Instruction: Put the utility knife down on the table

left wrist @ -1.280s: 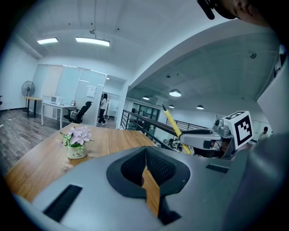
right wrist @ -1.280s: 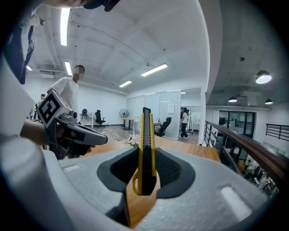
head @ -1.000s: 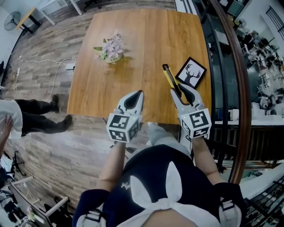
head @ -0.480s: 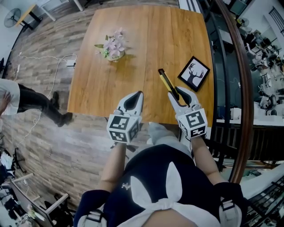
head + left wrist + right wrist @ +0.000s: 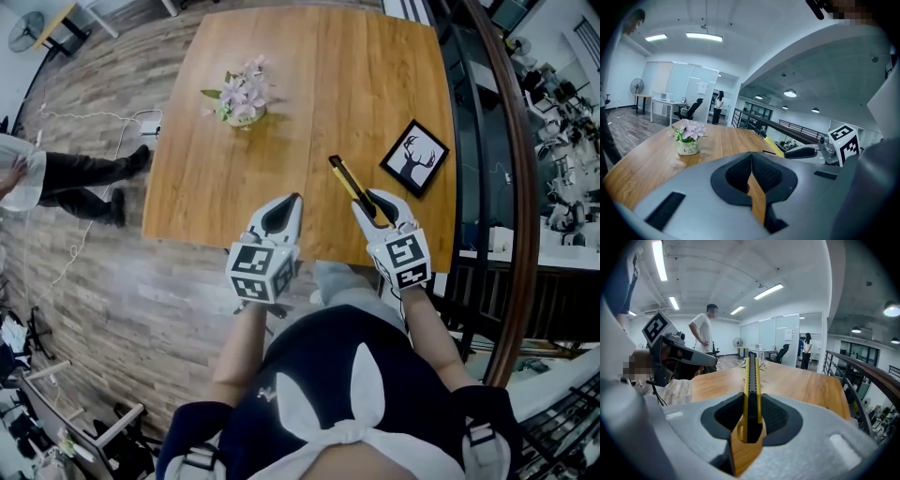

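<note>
While a person (image 5: 66, 178) walks on the wooden floor (image 5: 103, 281) at the far left, a little pot of pink flowers (image 5: 239, 98) stands on the left part of the brown table (image 5: 309, 75). Closer in, the left gripper (image 5: 293, 197) hangs over the near edge of the table with its two jaws pressed together and nothing in between. Next on the right comes the utility knife (image 5: 349, 183), yellow and black, long and thin. Its back end sits tight between the jaws of the right gripper (image 5: 377, 204), which squeeze it from both sides. Its front end pokes out over the table, pointing away and a bit to the left. I cannot tell if the knife touches the wood. To the right of the knife, near it but not touching, a black picture frame (image 5: 414, 157) with a deer on it lies flat by the table's right edge
</note>
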A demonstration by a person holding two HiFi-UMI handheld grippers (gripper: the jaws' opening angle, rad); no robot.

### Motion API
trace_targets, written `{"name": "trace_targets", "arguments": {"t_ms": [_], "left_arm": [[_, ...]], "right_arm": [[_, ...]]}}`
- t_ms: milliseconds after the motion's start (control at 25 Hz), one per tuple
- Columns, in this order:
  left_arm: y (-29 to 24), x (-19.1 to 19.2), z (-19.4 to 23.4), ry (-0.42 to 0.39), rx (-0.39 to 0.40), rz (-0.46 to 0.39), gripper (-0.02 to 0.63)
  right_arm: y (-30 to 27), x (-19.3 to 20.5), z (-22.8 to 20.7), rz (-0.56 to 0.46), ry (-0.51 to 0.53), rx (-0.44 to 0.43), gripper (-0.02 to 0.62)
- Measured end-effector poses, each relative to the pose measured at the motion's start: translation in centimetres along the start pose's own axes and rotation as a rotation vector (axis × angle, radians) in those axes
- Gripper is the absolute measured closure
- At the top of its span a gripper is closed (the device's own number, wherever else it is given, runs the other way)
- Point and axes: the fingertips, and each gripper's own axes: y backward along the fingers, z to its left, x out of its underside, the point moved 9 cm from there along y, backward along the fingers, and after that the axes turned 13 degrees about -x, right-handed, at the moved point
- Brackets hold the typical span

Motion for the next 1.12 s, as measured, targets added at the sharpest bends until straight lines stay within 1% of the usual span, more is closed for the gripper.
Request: {"name": "trace_targets", "arguments": {"t_ms": [240,400,680,840,960,1120], "left_arm": [[-0.9,0.3,0.5,0.010,-0.005,0.019,0.586],[-1.6,1.0,0.7,0.002,0.003,0.035,0.586],[-2.4,1.4,1.5,0.002,-0.014,0.057,0.587],[-2.8,0.8,1.8,0.013,-0.033,0.069,0.586],[-3.1,0.7,1.9,0.033,-0.034,0.073,0.588],[-3.4,0.8,2.2,0.029,-0.039,0.082,0.586]], "right_arm": [[-1.3,0.9,-0.7,0.044,-0.003,-0.012,0.479],[-2.0,1.7,-1.2,0.063,-0.010,-0.025,0.479],[-3.5,2.9,-1.6,0.118,-0.015,-0.053,0.479],[-4.5,3.5,-1.8,0.149,-0.025,-0.072,0.479],[-5.1,4.2,-2.0,0.172,-0.028,-0.082,0.479],[-5.9,5.1,-2.0,0.209,-0.032,-0.099,0.479]]}}
